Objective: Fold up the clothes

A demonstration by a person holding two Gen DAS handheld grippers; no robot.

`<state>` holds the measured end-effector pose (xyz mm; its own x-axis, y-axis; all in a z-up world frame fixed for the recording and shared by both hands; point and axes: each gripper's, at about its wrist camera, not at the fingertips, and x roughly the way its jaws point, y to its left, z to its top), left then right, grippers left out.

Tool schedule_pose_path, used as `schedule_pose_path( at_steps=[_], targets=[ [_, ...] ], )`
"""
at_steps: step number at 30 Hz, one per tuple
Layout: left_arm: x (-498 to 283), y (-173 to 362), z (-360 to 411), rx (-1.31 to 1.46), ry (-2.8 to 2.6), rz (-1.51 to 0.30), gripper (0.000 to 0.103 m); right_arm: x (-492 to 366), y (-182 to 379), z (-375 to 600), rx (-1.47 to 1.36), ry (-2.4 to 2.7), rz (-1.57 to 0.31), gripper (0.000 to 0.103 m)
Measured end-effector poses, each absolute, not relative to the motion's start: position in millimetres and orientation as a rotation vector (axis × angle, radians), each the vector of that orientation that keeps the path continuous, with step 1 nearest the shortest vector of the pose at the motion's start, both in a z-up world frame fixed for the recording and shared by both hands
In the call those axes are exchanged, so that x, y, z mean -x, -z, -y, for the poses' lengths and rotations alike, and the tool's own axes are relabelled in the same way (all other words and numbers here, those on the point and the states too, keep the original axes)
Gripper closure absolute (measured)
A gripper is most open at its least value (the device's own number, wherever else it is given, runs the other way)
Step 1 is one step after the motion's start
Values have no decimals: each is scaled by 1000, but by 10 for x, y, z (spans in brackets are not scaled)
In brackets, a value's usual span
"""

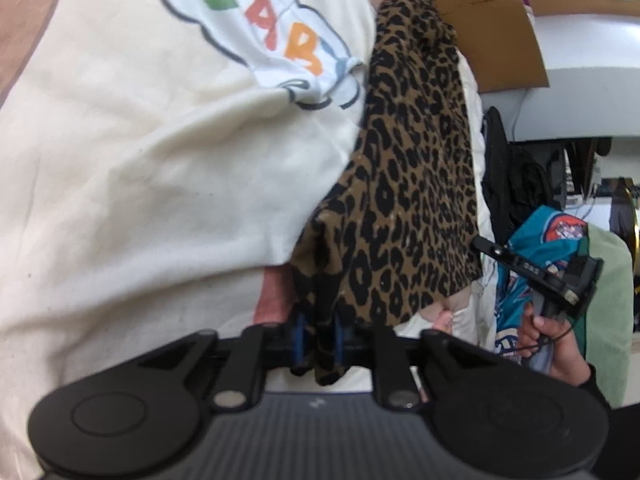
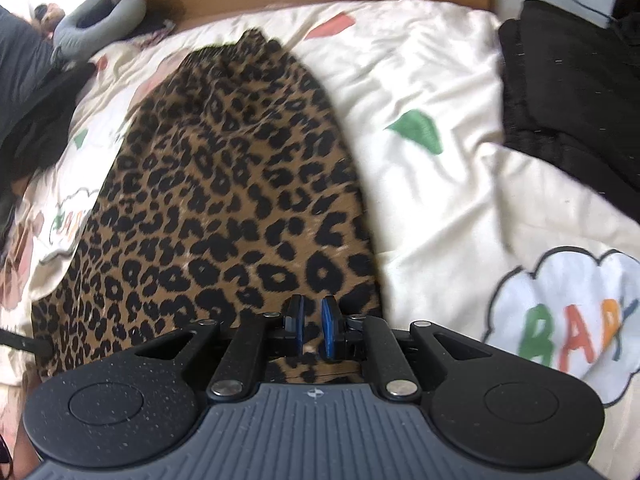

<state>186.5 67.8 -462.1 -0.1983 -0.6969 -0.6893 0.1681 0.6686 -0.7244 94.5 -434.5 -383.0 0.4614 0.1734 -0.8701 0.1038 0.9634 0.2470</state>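
Left wrist view: left gripper [image 1: 319, 340] pinching brown leopard-print fabric garment [image 1: 404, 184] hem, cloth bunching between the blue pads.
Right wrist view: right gripper [image 2: 313, 326] pads sitting nearly closed on the same garment's edge over cream printed bedspread [image 2: 440, 208].
Risk: thin hem likely slipping free, garment sagging crooked across the bedspread's edge.

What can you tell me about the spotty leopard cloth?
The leopard cloth is a soft-looking, thin brown fabric covered in black spots. It lies stretched out and a bit wrinkled on the cream bedcover. The far end is bunched up. Both hand-held grippers pinch its near edge: the left hand-held gripper and the right hand-held gripper, each shut on the fabric between blue pads.
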Motion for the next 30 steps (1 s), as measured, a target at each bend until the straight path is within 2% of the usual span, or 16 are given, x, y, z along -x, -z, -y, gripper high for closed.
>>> schedule_pose_path(
  at_steps=[1, 3, 4, 5, 7, 9, 26, 30],
  targets=[
    [-1863, 4628, -686, 459, 827, -1590, 81, -931, 3815, 4383, -284, -32, -1088, 85],
    [-1853, 4656, -694, 477, 829, -1591, 79, -903, 3796, 4460, -289, -9, -1078, 70],
    [-1848, 4670, -703, 484, 828, -1591, 80, -892, 3806, 4493, -292, -1, -1080, 69],
    [-1843, 4681, -705, 480, 825, -1592, 82, -881, 3818, 4524, -295, 7, -1084, 68],
    [-1839, 4691, -719, 462, 816, -1592, 92, -863, 3849, 4573, -306, 19, -1090, 68],
    [-1852, 4667, -743, 465, 814, -1584, 94, -849, 3885, 4594, -326, 18, -1096, 68],
    [-1869, 4610, -667, 422, 789, -1583, 95, -851, 4155, 4768, -513, -64, -1201, 69],
    [-1873, 4628, -674, 439, 777, -1585, 95, -833, 4211, 4943, -674, -66, -1208, 69]
  ],
)
